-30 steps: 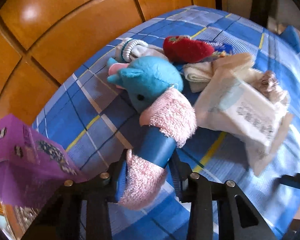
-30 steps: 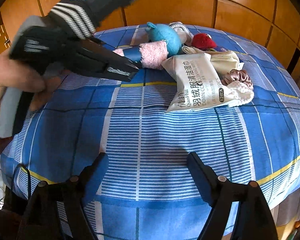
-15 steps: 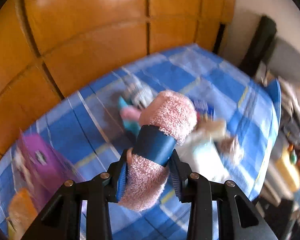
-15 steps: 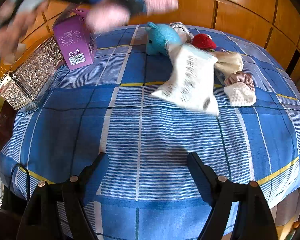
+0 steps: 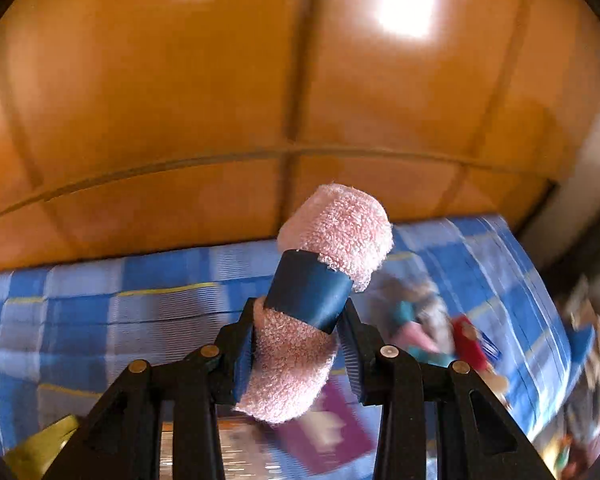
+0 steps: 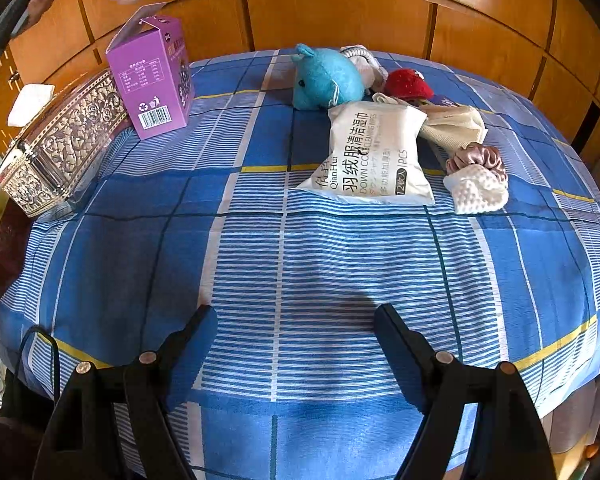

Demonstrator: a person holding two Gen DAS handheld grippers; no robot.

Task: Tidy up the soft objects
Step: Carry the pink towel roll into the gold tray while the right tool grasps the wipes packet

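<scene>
Blue plaid bed point(image 6: 300, 248) fills most of the right wrist view, wood panel wall point(image 6: 340, 16) behind it. Ornate metal box point(image 6: 60, 144) at 9 o'clock edge, purple carton point(image 6: 152, 80) upright just beside it at 10. Soft pile at 1 o'clock: white wipes pack point(image 6: 372, 156), blue plush point(image 6: 324, 78) behind it, red plush point(image 6: 408, 84) and cream cloth point(image 6: 456, 124) to its right, pink scrunchie point(image 6: 480, 158) touching a white knobbly pad point(image 6: 478, 192). Right tool point(image 6: 296, 332) w/ jaws wide, nothing between, low over bare bedspread at 6. Left tool point(image 5: 298, 354) clamps a pink towel roll point(image 5: 300, 320) w/ dark blue band, held in the air above the bed, purple carton blurred below it; seen from right wrist as pink blur at 11.
</scene>
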